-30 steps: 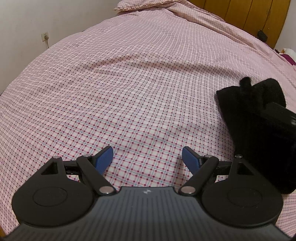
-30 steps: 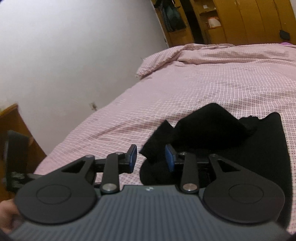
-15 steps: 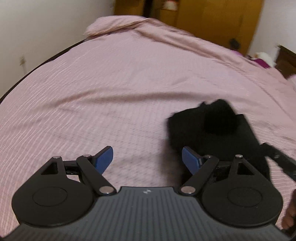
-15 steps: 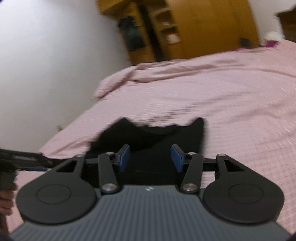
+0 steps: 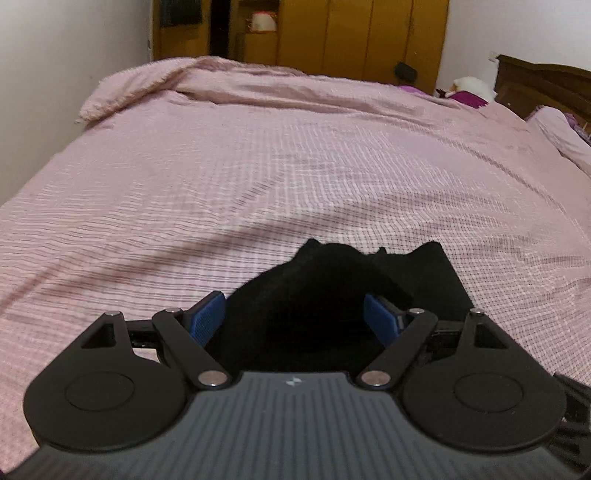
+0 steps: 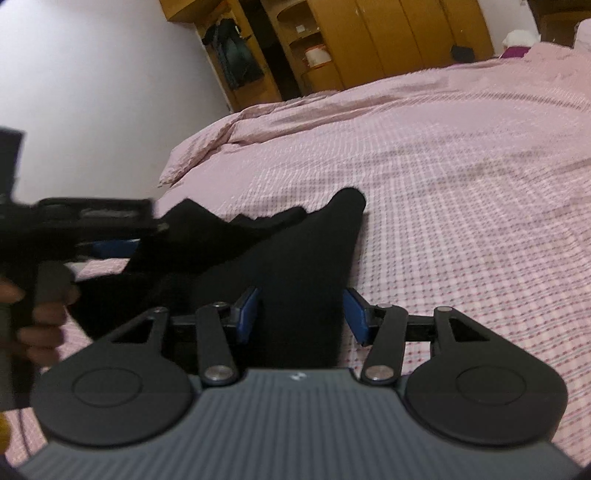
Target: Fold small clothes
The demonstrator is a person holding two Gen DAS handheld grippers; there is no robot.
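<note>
Here my left gripper [image 5: 295,317] stands wide, its blue pads clear of the black garment [image 5: 332,291] bunched between them. My right gripper [image 6: 301,314] is about half open, gripping nothing, over the same garment [image 6: 295,254], near on the pink checked bed [image 5: 258,166].

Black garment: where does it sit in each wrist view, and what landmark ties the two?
Left wrist: black garment bottom centre, between the open left gripper pads.
Right wrist: black garment lower centre-left, running between the right gripper pads, which are apart.
Shared landmark: wooden wardrobe beyond the pink checked bedspread.
</note>
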